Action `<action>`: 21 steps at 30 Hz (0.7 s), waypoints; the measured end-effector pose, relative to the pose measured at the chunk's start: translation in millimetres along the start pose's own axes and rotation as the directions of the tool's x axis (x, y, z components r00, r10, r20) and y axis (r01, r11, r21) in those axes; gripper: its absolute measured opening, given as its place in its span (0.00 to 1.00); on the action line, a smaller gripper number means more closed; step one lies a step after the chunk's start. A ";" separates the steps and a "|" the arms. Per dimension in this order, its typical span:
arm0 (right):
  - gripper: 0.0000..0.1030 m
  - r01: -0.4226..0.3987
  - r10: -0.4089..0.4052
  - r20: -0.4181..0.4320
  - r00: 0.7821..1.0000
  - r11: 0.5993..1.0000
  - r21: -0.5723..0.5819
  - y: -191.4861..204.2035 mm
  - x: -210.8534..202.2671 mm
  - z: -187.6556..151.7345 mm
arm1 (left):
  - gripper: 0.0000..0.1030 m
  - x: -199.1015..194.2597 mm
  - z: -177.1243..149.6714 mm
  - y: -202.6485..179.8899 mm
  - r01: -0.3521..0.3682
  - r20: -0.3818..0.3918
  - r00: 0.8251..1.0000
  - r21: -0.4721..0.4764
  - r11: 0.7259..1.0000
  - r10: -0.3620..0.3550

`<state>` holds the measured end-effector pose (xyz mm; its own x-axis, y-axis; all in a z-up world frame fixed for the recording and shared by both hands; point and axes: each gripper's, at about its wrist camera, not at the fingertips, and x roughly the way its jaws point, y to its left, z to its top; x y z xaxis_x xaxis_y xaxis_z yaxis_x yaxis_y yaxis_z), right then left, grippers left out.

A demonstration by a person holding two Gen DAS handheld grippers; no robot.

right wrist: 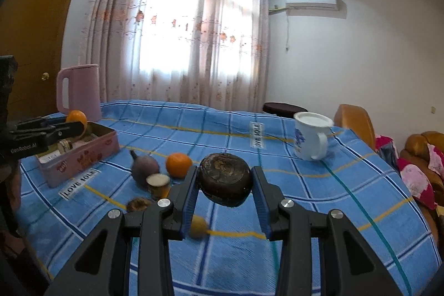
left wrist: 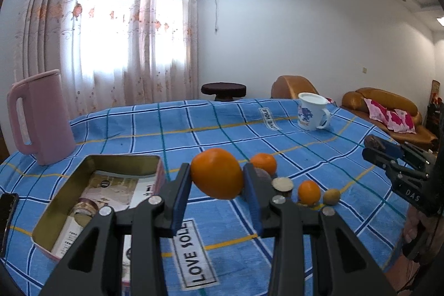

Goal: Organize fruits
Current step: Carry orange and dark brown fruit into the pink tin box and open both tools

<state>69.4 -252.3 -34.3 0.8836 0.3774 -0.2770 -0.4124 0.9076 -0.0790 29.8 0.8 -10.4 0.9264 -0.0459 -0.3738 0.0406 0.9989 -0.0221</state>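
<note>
**Both grippers loaded, tin lies left of the left jaws**

The left gripper (left wrist: pixel 217 179) has its jaws closed partway on a large orange (left wrist: pixel 216 176), pads pressing its two sides, and holds it clear of the blue checked cloth (left wrist: pixel 194 129). The right gripper (right wrist: pixel 224 185) has its jaws closed about as far on a dark round fruit (right wrist: pixel 225 178), also lifted off the cloth.

Taking the tin (left wrist: pixel 69 199) as landmark: it is an open pink rectangular box with printed packets and a jar lying inside, and no fruit resting on its floor that I can make out. The orange sits just right of the tin's right wall in the left wrist view; in the right wrist view it hangs over the tin's far end, so the left hand looks much the nearer. The tin's long axis runs from near left to far right in the left view. The dark fruit is well to the right of the tin.

On the cloth right of the tin lie a purple fruit (right wrist: pixel 144 167), a second orange (right wrist: pixel 179 164), a small cup (right wrist: pixel 158 183), a third small orange (left wrist: pixel 308 192) and a small brownish fruit (left wrist: pixel 331 196). Beyond the tin stands a pink jug (left wrist: pixel 41 115); far right of it, a white mug (left wrist: pixel 312 113)

Judged next: lower the orange into the tin
</note>
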 end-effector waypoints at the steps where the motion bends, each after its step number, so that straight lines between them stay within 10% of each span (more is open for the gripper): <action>1: 0.38 -0.010 0.010 -0.001 1.000 1.000 -0.004 3.6 2.5 3.4 | 0.38 -0.2 0.2 3.1 -0.005 -0.003 1.000 -0.004 1.000 0.005; 21: 0.38 -0.298 0.291 -0.076 0.954 0.949 -0.105 124.2 71.2 67.2 | 0.38 -6.2 -4.8 109.5 -0.154 -0.063 0.987 -0.142 0.978 0.147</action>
<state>95.9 -100.3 0.5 0.7061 0.6101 -0.3596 -0.6777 0.7295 -0.0930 26.7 110.4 -15.0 0.8968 0.1007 -0.4307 -0.1565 0.9830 -0.0961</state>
